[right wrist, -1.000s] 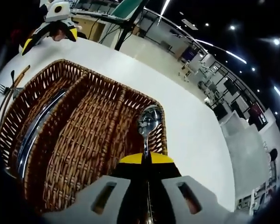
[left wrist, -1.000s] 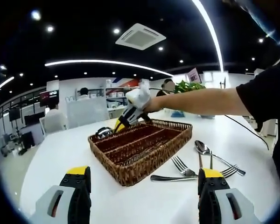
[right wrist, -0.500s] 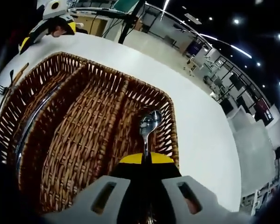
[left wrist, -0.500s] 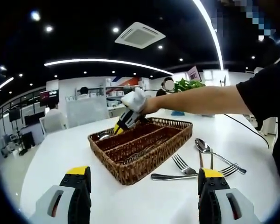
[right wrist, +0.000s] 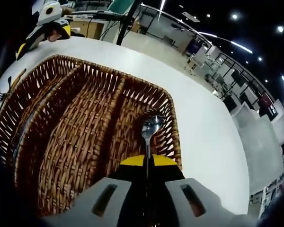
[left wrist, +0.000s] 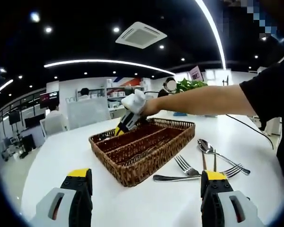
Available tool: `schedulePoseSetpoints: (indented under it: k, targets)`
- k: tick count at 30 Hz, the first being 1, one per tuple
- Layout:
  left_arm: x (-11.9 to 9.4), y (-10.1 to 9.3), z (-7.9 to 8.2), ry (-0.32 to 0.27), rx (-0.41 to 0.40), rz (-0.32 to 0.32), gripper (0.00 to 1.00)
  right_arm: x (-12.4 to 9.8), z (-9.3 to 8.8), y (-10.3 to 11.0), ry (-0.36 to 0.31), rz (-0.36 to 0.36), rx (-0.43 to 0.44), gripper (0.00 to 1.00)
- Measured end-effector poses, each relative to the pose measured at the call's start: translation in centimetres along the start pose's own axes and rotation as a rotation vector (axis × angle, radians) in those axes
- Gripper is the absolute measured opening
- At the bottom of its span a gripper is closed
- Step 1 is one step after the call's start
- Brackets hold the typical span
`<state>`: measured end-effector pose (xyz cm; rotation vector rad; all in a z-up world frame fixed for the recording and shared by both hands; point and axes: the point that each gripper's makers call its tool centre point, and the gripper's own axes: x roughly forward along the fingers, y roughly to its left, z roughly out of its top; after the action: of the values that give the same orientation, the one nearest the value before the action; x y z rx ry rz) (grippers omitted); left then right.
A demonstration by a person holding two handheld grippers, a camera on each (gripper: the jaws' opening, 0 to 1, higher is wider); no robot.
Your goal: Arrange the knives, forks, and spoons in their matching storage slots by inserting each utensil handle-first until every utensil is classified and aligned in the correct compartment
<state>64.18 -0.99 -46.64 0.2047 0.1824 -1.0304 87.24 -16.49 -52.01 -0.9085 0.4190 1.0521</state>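
Progress looks partial. In the left gripper view the wicker cutlery tray [left wrist: 142,151] sits on the white worktop [left wrist: 57,165], and at least one long utensil [left wrist: 143,155] already lies in a near compartment; I cannot tell which kind. To the right of the tray, loose on the worktop, wait a spoon [left wrist: 206,147], a fork [left wrist: 185,166] and more cutlery crossed beneath them, so several pieces are still to be sorted.

The left hand-held gripper [left wrist: 144,201] hangs over the near edge of the worktop with its jaws wide apart and nothing between them, well short of the loose pieces.

The right hand-held gripper [left wrist: 124,124] reaches down into the tray's far end. In the right gripper view it [right wrist: 146,163] is clamped on a spoon [right wrist: 150,127], whose bowl points ahead of the jaws, low inside the rightmost compartment [right wrist: 146,118] near its end wall. Release seems close, though I cannot tell whether the spoon touches the bottom.
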Motion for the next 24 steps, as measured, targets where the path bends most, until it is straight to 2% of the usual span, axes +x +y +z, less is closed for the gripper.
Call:
schedulePoseSetpoints:
  k: [4, 6, 10, 11, 12, 14, 15, 17, 18, 20, 21, 22, 24]
  targets:
    - [-0.1, 0.1, 0.1, -0.001, -0.001, 0.002, 1.0, -0.3, 0.2, -0.3, 0.019, -0.014, -0.005, 0.05]
    - [0.0, 0.1, 0.1, -0.001, -0.001, 0.001, 1.0, -0.6, 0.9, -0.3, -0.003, -0.011, 0.015, 0.08]
    - [0.0, 0.0, 0.1, 0.0, -0.001, -0.002, 1.0, -2.0, 2.2, -1.5, -0.069, -0.058, 0.078, 0.12]
    - [0.0, 0.0, 0.0, 0.0, -0.001, -0.001, 1.0, -2.6, 2.5, -1.7, -0.086, -0.06, 0.09, 0.16]
    - [0.0, 0.1, 0.0, 0.001, -0.002, 0.001, 1.0, -2.9, 2.7, -2.2, -0.1, -0.095, 0.113, 0.24]
    - [0.0, 0.3, 0.0, 0.001, -0.005, 0.007, 1.0, -3.8, 2.7, -3.0, -0.119, -0.142, 0.198, 0.42]
    - [0.0, 0.5, 0.0, 0.004, -0.009, 0.014, 1.0, -4.3, 2.5, -3.4, -0.115, -0.169, 0.251, 0.46]
    - [-0.1, 0.7, 0.0, 0.001, -0.013, 0.016, 1.0, -5.1, 1.9, -4.0, -0.094, -0.204, 0.247, 0.58]
    - [-0.1, 0.8, 0.0, -0.001, -0.016, 0.02, 1.0, -5.2, 1.9, -4.0, -0.099, -0.211, 0.252, 0.65]
    - [-0.2, 0.8, 0.1, -0.003, -0.017, 0.026, 1.0, -5.7, 1.6, -3.8, -0.102, -0.221, 0.332, 0.84]
    - [-0.2, 0.8, 0.2, -0.009, -0.01, 0.029, 1.0, -6.0, 1.4, -3.6, -0.12, -0.225, 0.37, 0.9]
    - [-0.2, 0.8, 0.4, -0.015, -0.001, 0.035, 1.0, -6.1, 1.2, -3.6, -0.125, -0.23, 0.399, 0.92]
    - [-0.2, 1.0, 0.6, -0.024, 0.0, 0.045, 1.0, -6.8, 0.1, -3.6, -0.096, -0.278, 0.401, 0.89]
